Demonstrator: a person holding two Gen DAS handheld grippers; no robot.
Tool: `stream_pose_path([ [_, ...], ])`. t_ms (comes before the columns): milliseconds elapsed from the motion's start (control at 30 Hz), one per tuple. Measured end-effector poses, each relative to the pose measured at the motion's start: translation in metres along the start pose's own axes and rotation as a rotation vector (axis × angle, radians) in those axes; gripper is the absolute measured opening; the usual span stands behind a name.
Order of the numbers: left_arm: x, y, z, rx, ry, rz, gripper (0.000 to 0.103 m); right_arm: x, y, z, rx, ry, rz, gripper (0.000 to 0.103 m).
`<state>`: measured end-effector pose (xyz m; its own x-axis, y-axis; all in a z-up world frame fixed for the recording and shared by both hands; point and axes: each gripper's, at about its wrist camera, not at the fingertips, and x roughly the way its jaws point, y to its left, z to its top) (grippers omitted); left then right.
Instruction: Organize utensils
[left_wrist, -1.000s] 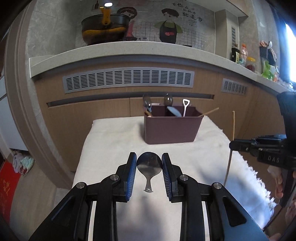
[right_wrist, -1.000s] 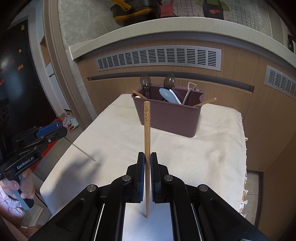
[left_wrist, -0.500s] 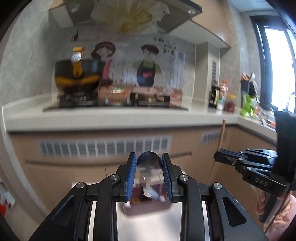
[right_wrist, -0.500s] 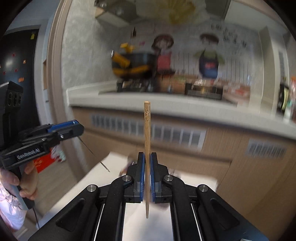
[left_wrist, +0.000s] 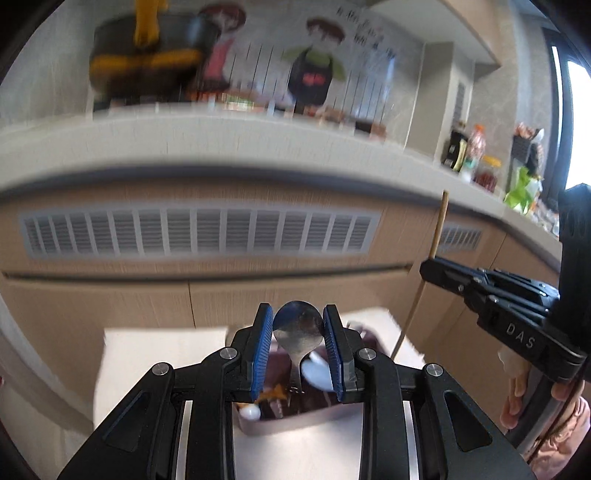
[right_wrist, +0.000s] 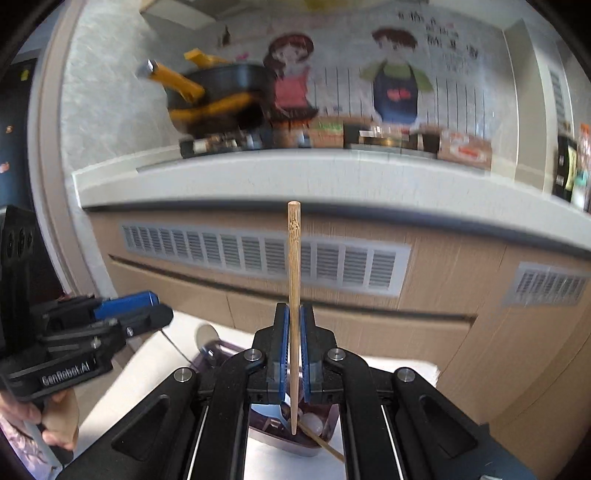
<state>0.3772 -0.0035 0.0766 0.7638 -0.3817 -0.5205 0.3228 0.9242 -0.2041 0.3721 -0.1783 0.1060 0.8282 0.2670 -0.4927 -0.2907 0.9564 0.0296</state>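
Above the bin (left_wrist: 295, 424), both tongs (left_wrist: 298, 350) (right_wrist: 294, 350) hang loaded.

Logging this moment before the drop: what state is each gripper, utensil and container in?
Left gripper: shut on metal spoon.
Metal spoon: held by its bowl, handle down.
Right gripper: shut on bamboo chopstick.
Bamboo chopstick: held upright.
Maroon plastic utensil box: open-topped, holding utensils.

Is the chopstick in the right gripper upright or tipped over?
Upright: the chopstick stands vertical, pinched between the right gripper pads.
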Motion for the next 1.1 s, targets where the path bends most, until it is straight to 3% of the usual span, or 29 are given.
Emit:
stream_pose_path([
  [300,0.06,0.018,-0.04,-0.079,0.132,-0.008,0.029,0.053,0.0,-0.043,0.007,0.116,-0.015,0.005],
  [500,0.062,0.019,-0.047,-0.102,0.161,0.012,0.033,0.065,-0.002,-0.06,0.022,0.185,-0.003,0.01],
  [633,0.03,0.01,-0.042,-0.104,0.1,0.028,0.054,0.043,-0.005,-0.061,0.043,0.119,-0.02,0.032],
  [767,-0.018,-0.005,-0.043,-0.068,0.026,0.077,0.071,-0.005,-0.005,-0.065,0.072,0.038,-0.034,0.066],
  [800,-0.032,-0.009,-0.046,-0.06,0.006,0.096,0.076,-0.022,-0.005,-0.068,0.081,0.008,-0.047,0.07],
  [967,-0.089,-0.028,-0.078,-0.037,-0.05,0.208,0.088,-0.084,0.0,-0.093,0.111,-0.059,-0.085,0.099],
  [1100,-0.122,-0.041,-0.12,0.003,-0.019,0.265,0.093,-0.122,0.011,-0.124,0.123,-0.056,-0.127,0.103],
])
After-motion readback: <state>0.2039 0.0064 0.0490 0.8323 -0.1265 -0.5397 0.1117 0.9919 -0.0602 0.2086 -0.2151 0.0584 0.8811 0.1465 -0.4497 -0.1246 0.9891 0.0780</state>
